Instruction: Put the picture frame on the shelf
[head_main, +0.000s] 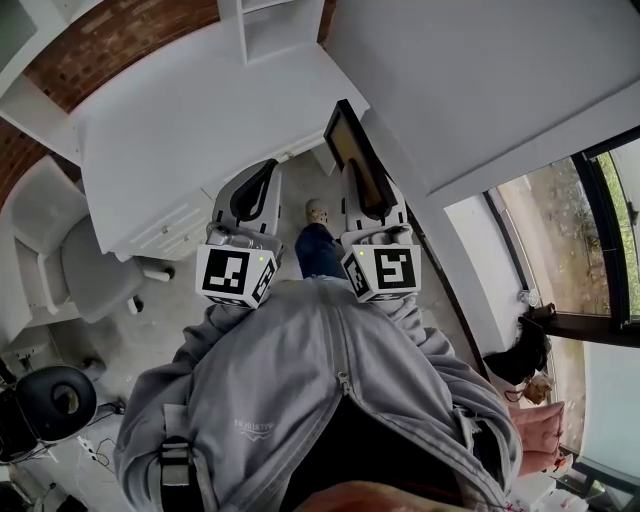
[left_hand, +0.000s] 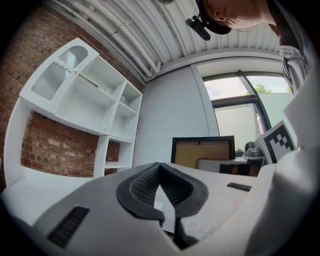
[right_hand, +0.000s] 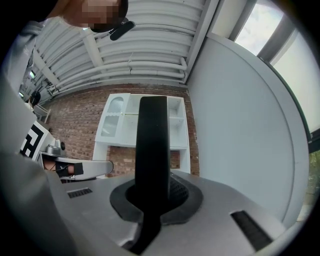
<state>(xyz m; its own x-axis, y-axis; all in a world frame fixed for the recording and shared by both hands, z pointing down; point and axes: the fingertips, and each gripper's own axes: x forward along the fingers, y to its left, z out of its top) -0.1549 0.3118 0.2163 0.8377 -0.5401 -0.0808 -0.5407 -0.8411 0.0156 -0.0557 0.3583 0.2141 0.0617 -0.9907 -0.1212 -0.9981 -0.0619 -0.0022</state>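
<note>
Right tongs (head_main: 371, 203) clamp picture frame (head_main: 356, 152), held edge-up. Left tongs (head_main: 262, 178) just beside, by white counter (head_main: 170, 120).

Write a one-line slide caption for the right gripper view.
Right gripper clamps the black picture frame edge-on, facing the white shelf on a brick wall.

**Three viewpoints: one overhead, two riding on the grippers.**

The head view looks steeply down from the person's head, passing close over the left gripper (head_main: 262, 175) and right gripper (head_main: 362, 178) to the floor (head_main: 180, 330). The left gripper view sits low behind its own jaws. It faces roughly level toward the white shelf unit (left_hand: 85, 95) and brick wall (left_hand: 55, 150), with the picture frame (left_hand: 202, 150) at right. The right gripper view shares that shelf unit and wall, and shows the frame edge-on, very near the lens.
</note>
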